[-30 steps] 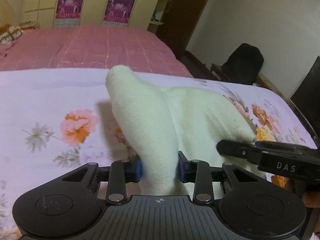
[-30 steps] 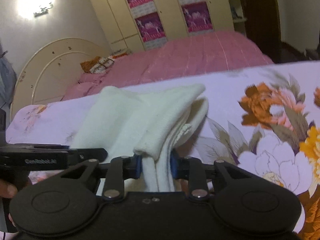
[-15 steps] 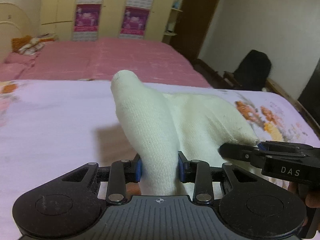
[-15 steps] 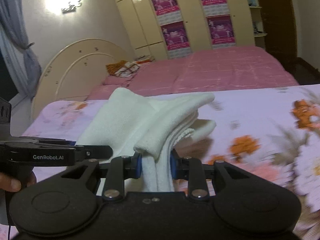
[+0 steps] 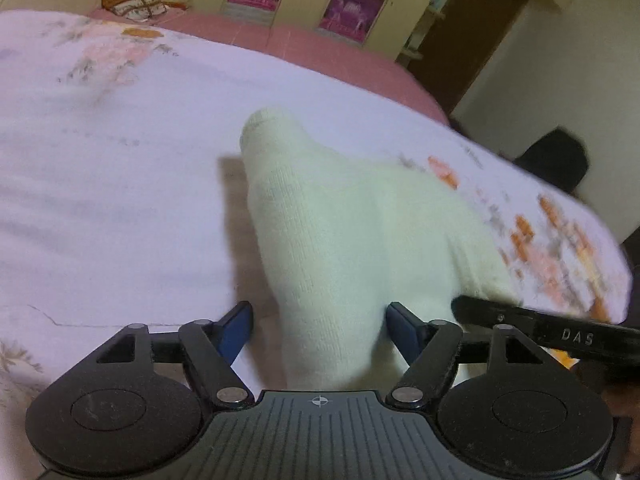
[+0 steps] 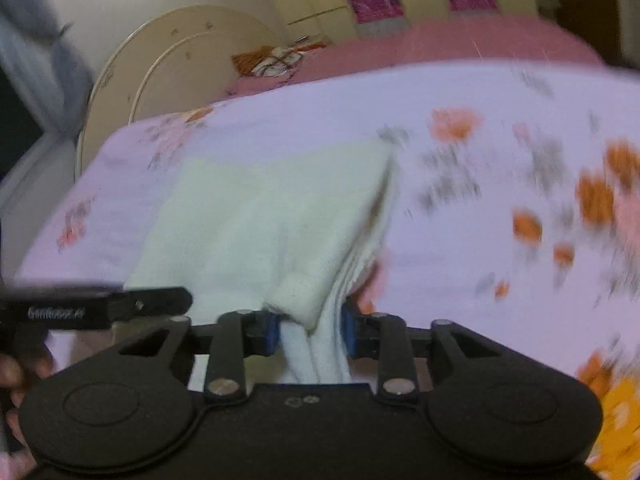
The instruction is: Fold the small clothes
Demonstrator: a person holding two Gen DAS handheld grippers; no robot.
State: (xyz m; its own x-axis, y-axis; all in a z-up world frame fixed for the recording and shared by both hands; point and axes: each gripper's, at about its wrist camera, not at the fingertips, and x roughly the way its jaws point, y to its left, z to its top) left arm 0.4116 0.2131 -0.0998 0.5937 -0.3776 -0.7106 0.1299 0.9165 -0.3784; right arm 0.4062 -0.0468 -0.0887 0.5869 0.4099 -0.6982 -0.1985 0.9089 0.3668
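The white knit garment (image 5: 360, 248) lies on the floral sheet (image 5: 120, 200), well in from its edges. One end of it runs between the blue pads of the left gripper (image 5: 320, 332), whose jaws are opening and stand clear of the cloth on both sides. The right gripper (image 6: 308, 332) has its jaws opening, yet the pads still press a bunched fold of the garment at its other end.
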